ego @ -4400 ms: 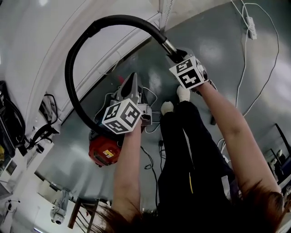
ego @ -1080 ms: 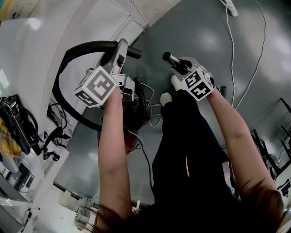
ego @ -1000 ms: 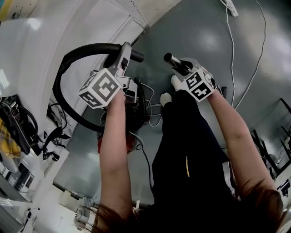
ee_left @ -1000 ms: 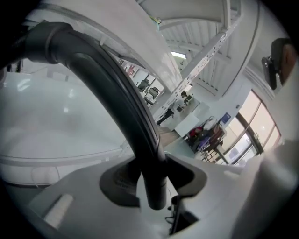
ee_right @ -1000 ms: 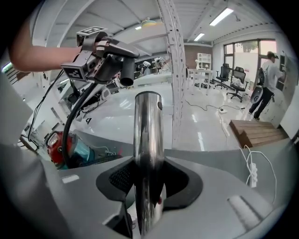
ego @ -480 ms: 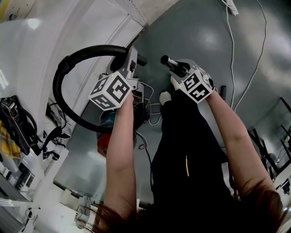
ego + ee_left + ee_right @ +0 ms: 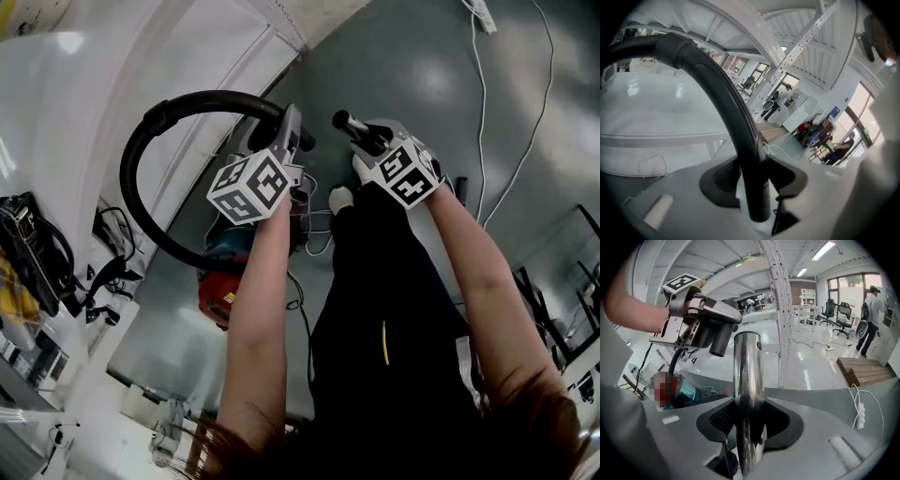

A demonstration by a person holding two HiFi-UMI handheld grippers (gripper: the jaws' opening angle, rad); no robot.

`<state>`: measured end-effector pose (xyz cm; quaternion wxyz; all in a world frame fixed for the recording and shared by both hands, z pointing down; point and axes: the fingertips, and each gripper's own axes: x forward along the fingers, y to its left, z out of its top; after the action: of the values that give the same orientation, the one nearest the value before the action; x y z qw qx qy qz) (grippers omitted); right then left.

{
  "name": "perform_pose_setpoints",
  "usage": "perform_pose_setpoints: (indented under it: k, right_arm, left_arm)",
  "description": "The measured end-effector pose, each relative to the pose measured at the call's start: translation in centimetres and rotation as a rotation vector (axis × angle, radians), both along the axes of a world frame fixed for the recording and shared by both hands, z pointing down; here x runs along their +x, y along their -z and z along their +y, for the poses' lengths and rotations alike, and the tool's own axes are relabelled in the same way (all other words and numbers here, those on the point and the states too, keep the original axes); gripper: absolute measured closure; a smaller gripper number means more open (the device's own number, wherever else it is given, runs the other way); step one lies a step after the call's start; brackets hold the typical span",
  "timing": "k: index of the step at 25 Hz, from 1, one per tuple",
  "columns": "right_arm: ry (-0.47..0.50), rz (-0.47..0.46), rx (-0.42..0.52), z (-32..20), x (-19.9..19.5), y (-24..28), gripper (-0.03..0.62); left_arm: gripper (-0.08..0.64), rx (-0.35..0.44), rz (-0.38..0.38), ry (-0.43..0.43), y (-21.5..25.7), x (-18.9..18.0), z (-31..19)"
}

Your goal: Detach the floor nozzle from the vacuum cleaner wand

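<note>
1. Vacuum cleaner (image 7: 219,292), red-bodied, sits on the grey floor (image 7: 422,84); everything below is placed from it.
2. A black hose (image 7: 128,187) leaves the vacuum cleaner, swings out to its left in the head view, arches high over it and comes back down above it.
3. The left hand-held gripper (image 7: 752,183) is raised over the vacuum cleaner. Its jaws are closed on the stiff curved end of the hose, with the dark pads pressed against both sides.
4. Past those jaws the hose end juts out as a short black open mouth, which the right gripper view shows facing the camera.
5. The right hand-held gripper (image 7: 747,427) is held to the right of the vacuum cleaner and angled downward. Its jaws clamp a shiny metal wand (image 7: 747,366), which runs straight up between the pads.
6. In the head view the wand's dark-tipped free end pokes out beyond the right hand-held gripper towards the hose end. The two ends are near each other but apart, not joined.
7. The wand's other end is hidden behind the gripper, so I cannot tell what is on it.
8. The person's dark-trousered legs (image 7: 384,309) and white shoes (image 7: 342,198) stand just beside the vacuum cleaner, on its right.
</note>
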<state>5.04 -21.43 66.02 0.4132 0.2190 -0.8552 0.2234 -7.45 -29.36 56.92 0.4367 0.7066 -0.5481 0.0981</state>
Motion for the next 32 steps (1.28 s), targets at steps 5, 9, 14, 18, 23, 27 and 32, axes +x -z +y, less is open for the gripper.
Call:
perform_pose_setpoints:
  k: [5, 9, 14, 18, 23, 27, 32]
  right_arm:
    - [0.019, 0.013, -0.029, -0.1, -0.8, -1.0, 0.433]
    - [0.021, 0.021, -0.035, -0.8, -2.2, -1.3, 0.433]
    - [0.025, -0.022, -0.021, -3.3, -4.9, -0.6, 0.433]
    - [0.009, -0.028, -0.019, -6.2, -7.2, -1.2, 0.433]
    - [0.0, -0.023, -0.025, -9.9, -10.3, -2.2, 0.433]
    - [-0.017, 0.029, -0.046, -11.9, -10.8, -3.6, 0.433]
    - [-0.016, 0.017, -0.05, -14.6, -12.4, -3.9, 0.433]
  left_arm:
    - [0.39, -0.057, -0.013, -0.034, -2.9, 0.6, 1.8]
    - [0.39, -0.133, 0.026, 0.027, -5.3, 0.2, 3.0]
    - [0.387, -0.176, 0.064, 0.143, -7.3, -1.4, 2.7]
    - [0.391, -0.2, 0.054, 0.215, -9.0, -3.7, 2.1]
    - [0.393, -0.194, 0.021, 0.27, -10.8, -6.4, 1.4]
    - [0.393, -0.188, 0.005, 0.307, -12.1, -7.5, 0.5]
    - [0.387, -0.219, 0.041, 0.317, -12.9, -8.0, -1.4]
